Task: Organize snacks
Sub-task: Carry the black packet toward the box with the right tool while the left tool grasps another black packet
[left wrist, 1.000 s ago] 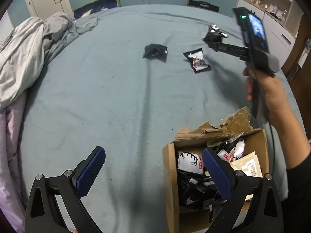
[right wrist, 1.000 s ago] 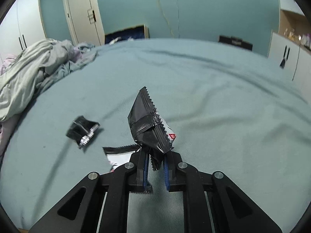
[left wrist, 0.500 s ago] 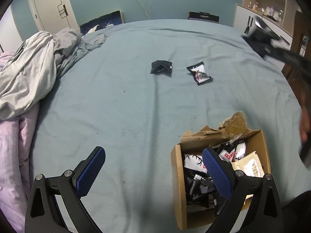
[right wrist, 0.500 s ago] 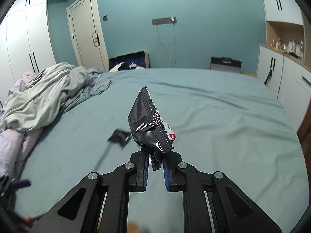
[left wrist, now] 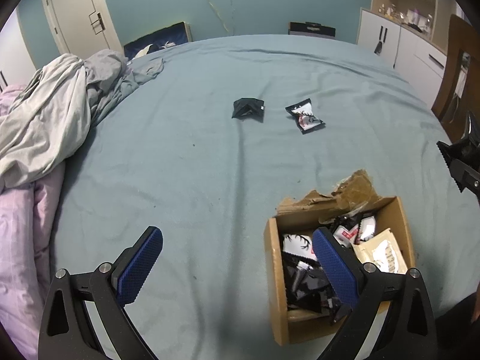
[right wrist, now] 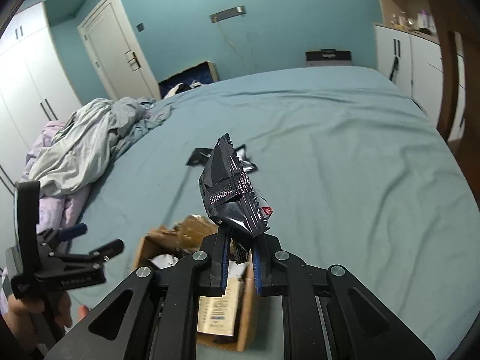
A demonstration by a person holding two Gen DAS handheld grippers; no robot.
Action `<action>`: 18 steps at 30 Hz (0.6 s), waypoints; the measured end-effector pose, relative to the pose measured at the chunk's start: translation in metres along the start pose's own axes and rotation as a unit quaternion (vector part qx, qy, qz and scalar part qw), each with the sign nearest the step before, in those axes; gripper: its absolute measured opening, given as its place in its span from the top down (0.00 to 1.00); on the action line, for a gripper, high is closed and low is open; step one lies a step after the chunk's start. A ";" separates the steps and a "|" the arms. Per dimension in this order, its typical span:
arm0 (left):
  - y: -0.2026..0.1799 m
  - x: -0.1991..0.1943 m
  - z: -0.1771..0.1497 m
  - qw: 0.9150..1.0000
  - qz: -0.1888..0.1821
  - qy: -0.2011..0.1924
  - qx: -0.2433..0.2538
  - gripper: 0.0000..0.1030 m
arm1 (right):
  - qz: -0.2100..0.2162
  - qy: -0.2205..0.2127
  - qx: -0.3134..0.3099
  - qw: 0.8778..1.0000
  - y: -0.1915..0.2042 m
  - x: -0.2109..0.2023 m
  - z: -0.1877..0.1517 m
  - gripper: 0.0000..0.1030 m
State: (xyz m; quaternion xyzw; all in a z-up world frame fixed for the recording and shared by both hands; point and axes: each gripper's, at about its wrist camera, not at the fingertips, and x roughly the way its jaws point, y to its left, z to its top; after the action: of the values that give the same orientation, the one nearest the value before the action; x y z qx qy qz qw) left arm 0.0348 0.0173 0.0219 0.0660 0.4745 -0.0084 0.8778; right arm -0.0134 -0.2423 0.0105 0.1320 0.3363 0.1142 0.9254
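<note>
My right gripper [right wrist: 238,258] is shut on a black snack packet [right wrist: 231,192] and holds it in the air above the cardboard box [right wrist: 144,247]. The box [left wrist: 277,285] holds several snack packets and sits on the blue bed, just behind my left gripper's right finger. My left gripper [left wrist: 238,267] is open and empty, low over the sheet. Two loose packets lie further out on the bed: a black one [left wrist: 248,108] and a black-and-white one [left wrist: 306,116]. The right gripper's tip with its packet [left wrist: 459,150] shows at the right edge of the left wrist view.
A heap of grey and lilac bedding [left wrist: 45,126] lies along the bed's left side. White cabinets [left wrist: 402,42] and a wooden panel [left wrist: 456,90] stand to the right. A door [left wrist: 75,24] is at the back left.
My right gripper has carried the black packet back from the far side of the bed to above the box. My left gripper has stayed low and open beside the box.
</note>
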 end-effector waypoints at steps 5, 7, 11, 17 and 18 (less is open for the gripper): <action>-0.001 0.022 0.021 0.999 -0.015 0.030 0.022 0.01 | 0.019 0.008 0.020 1.000 0.005 0.022 0.028 0.90; 0.000 0.032 0.037 0.999 -0.007 0.030 0.031 0.01 | 0.034 0.010 0.033 0.999 -0.003 0.027 0.029 0.90; 0.001 0.058 0.081 0.999 -0.009 0.031 0.038 0.01 | 0.029 0.011 0.031 0.999 -0.016 0.038 0.034 0.90; -0.003 0.136 0.149 0.997 -0.008 0.064 0.033 0.00 | 0.031 0.015 0.026 0.999 -0.020 0.056 0.045 0.90; -0.003 0.148 0.156 0.997 -0.006 0.070 0.028 0.00 | 0.031 0.013 0.026 0.999 -0.022 0.058 0.047 0.90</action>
State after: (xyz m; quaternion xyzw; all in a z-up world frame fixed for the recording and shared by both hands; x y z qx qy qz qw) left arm 0.2460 0.0021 -0.0170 0.0887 0.5346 -0.0223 0.8401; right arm 0.0637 -0.2531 0.0038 0.1648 0.3466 0.1356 0.9134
